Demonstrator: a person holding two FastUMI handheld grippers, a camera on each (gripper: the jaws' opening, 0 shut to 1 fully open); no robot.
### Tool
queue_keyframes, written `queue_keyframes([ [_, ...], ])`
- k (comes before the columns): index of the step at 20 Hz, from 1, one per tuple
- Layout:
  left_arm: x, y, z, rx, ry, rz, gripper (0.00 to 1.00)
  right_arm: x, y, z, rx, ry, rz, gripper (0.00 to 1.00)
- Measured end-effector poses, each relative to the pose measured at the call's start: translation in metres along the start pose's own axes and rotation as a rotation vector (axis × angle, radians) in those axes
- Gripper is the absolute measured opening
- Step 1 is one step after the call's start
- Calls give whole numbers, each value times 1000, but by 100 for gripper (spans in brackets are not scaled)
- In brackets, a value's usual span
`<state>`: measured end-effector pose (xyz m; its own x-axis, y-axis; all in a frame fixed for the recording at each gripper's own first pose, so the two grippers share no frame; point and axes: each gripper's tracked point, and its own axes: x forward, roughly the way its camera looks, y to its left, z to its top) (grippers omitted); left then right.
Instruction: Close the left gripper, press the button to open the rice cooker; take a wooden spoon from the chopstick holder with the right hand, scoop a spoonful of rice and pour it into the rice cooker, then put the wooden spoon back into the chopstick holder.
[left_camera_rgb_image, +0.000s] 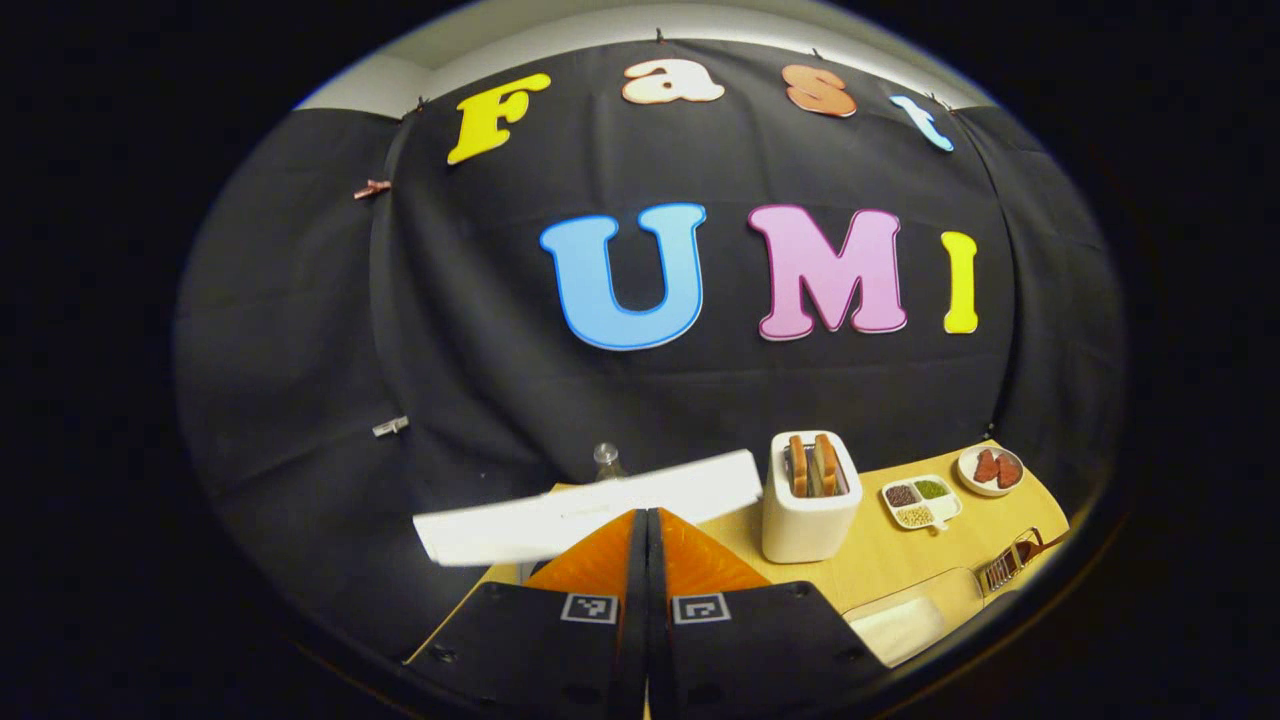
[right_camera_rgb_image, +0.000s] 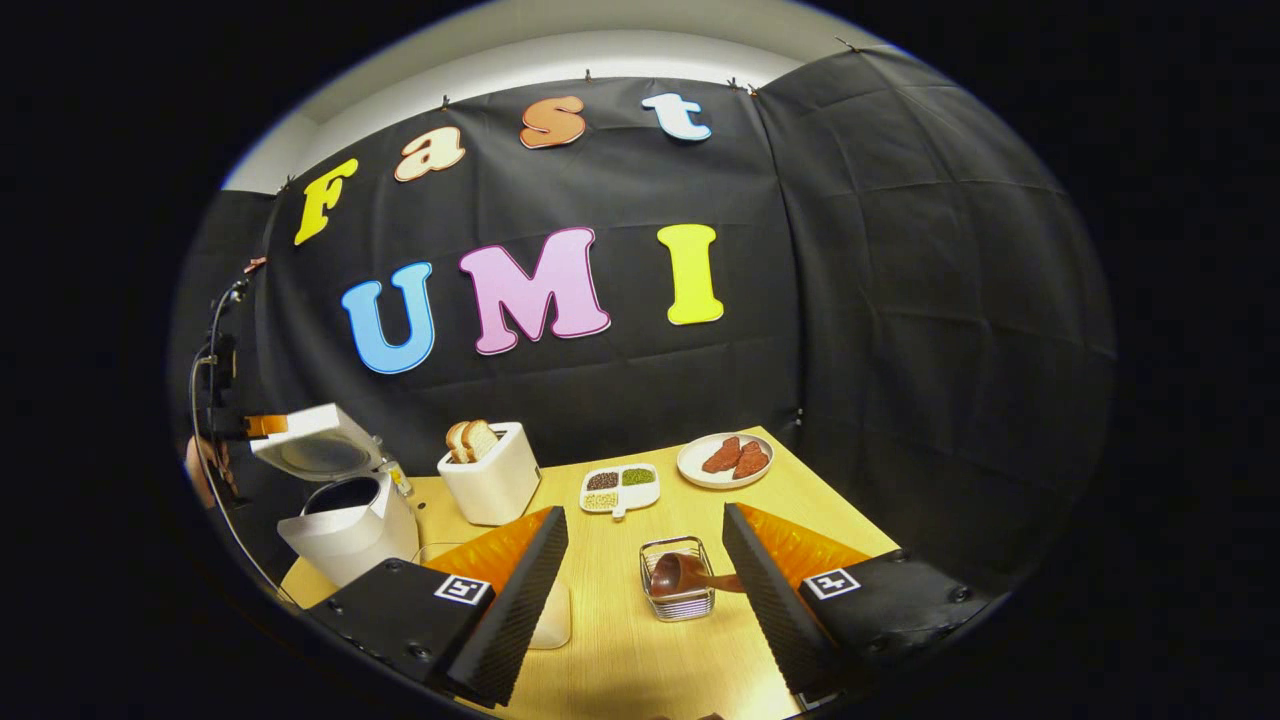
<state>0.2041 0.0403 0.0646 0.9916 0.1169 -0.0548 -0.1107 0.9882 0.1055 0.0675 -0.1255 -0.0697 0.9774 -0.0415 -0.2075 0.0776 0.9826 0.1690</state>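
White plastic catches the eye first: the cooker (right_camera_rgb_image: 345, 525) sits at the table's (right_camera_rgb_image: 620, 640) left edge with its lid (right_camera_rgb_image: 315, 445) swung up and the pot mouth exposed, so the button press is judged done. In the left gripper view that raised lid (left_camera_rgb_image: 590, 505) is seen edge-on, just above the left gripper (left_camera_rgb_image: 647, 560), whose fingers are clenched flat together with nothing between them, the posture wanted for poking a button.

Attention is now drawn to the right gripper (right_camera_rgb_image: 645, 560). Its jaws are spread wide and nothing is held. Framed between them is the wire holder (right_camera_rgb_image: 677, 585), near the table's front, with the wooden spoon (right_camera_rgb_image: 680, 573) lying in it, bowl to the left and handle slanting toward the right finger. The gripper is lined up on the spoon, it would seem, for the pick, which is not yet made.

A pale tray (right_camera_rgb_image: 550, 615) is glimpsed just behind the left finger; whether it holds the rice cannot be told. Farther back a toaster (right_camera_rgb_image: 490, 470), a divided dish of grains (right_camera_rgb_image: 620, 488) and a plate (right_camera_rgb_image: 725, 458) are set well apart from the holder.
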Motion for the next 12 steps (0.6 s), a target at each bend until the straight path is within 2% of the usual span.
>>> queue_keyframes([
  [4,-48,-46,-6,-149,15,-76,6,11,-3,-3,51,30,12,98],
  [6,-68,-60,-20,-205,42,-78,6,15,-8,-3,65,36,14,98],
  [10,-102,-77,-42,-185,52,-37,8,20,-25,-13,42,63,17,98],
  [12,-114,-90,-48,-162,38,-36,16,21,-36,-21,40,84,18,98],
])
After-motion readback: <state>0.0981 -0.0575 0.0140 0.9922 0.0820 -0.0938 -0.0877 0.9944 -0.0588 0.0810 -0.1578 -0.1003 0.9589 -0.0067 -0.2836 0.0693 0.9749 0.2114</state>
